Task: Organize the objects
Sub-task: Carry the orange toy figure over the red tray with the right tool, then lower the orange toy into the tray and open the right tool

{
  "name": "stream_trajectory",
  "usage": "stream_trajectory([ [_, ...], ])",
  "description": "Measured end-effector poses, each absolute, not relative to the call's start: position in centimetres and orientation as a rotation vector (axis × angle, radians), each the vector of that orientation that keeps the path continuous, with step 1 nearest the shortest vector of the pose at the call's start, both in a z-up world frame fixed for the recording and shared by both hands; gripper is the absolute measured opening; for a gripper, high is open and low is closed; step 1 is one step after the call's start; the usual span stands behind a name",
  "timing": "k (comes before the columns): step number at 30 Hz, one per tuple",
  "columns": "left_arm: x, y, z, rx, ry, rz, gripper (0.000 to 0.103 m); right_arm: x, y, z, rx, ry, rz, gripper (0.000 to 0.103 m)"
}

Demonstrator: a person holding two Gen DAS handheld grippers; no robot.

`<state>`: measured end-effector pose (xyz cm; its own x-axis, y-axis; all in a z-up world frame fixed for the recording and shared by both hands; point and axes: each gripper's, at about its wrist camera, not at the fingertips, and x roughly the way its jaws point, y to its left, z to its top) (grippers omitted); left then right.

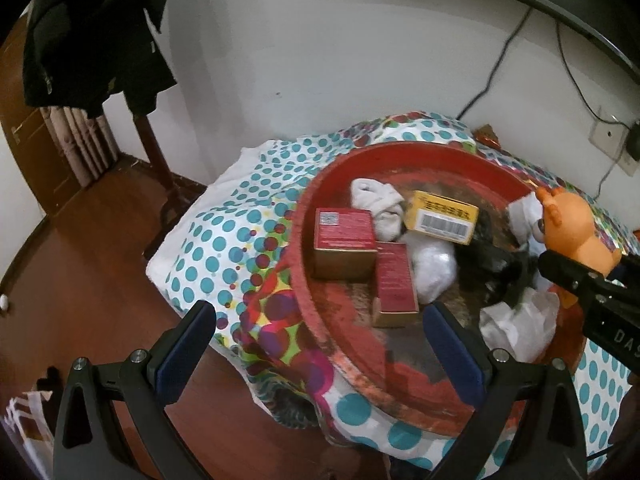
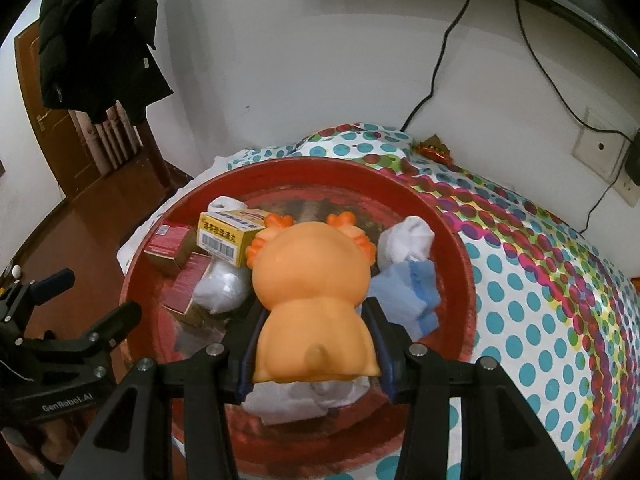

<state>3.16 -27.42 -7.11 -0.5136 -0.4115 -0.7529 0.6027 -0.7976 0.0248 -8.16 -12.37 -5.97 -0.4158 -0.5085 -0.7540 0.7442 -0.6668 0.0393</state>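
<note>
Right gripper [image 2: 316, 344] is pinching the orange toy [image 2: 312, 280] by its lower body, both pads pressed on its flanks, toy upright with its back to the camera and held just over the near part of the red tray [image 2: 460, 240]. We can't tell if its base touches the white bag [image 2: 304, 396] under it

Left gripper [image 1: 320, 344] is spread wide with nothing between the pads, hanging over the tray's near-left rim

Tray sits on a dotted cloth [image 2: 540, 300] and is crowded: two red boxes [image 1: 344, 236] far left, yellow box [image 2: 228, 236] just behind the toy's head, white sock [image 2: 412, 240] and blue sock [image 2: 408, 292] to its right, a second white bag [image 2: 222, 288] left of it

We read the step as carrying the toy to its spot; where that spot is, the frames don't say

To do it well:
- keep the squeeze steady, the toy looks smooth and rounded so it could slip or twist
- lift clear before moving sideways, else the head clips the yellow box or drags the socks
- keep the left gripper out of the path, it's near on the left
- set down upright on bare surface, not on a bag, then release
</note>
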Motion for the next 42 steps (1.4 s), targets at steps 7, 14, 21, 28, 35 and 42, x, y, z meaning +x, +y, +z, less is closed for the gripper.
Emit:
stream_trajectory([
  [7,3.8,-29.0,-7.2,1.040,0.369,-2.255,0.103,-8.5,-14.3,-6.6,1.009,0.391,-2.107,0.048],
  [14,4.5,-30.5,-7.2,1.018,0.390,-2.214,0.103,-8.9,-15.9,-7.7,1.024,0.403,-2.105,0.047],
  [21,4.8,-31.4,-7.3,1.018,0.422,-2.201,0.103,-9.2,-17.1,-8.8,1.042,0.427,-2.103,0.048],
  [28,4.7,-31.6,-7.6,1.029,0.428,-2.188,0.103,-9.5,-18.0,-9.8,1.071,0.420,-2.106,0.048],
  [35,4.9,-31.8,-7.5,1.022,0.459,-2.192,0.103,-9.3,-18.5,-10.3,1.074,0.431,-2.098,0.048],
  [42,4.6,-31.5,-7.5,1.032,0.452,-2.202,0.103,-8.7,-18.7,-10.0,1.064,0.447,-2.111,0.050],
])
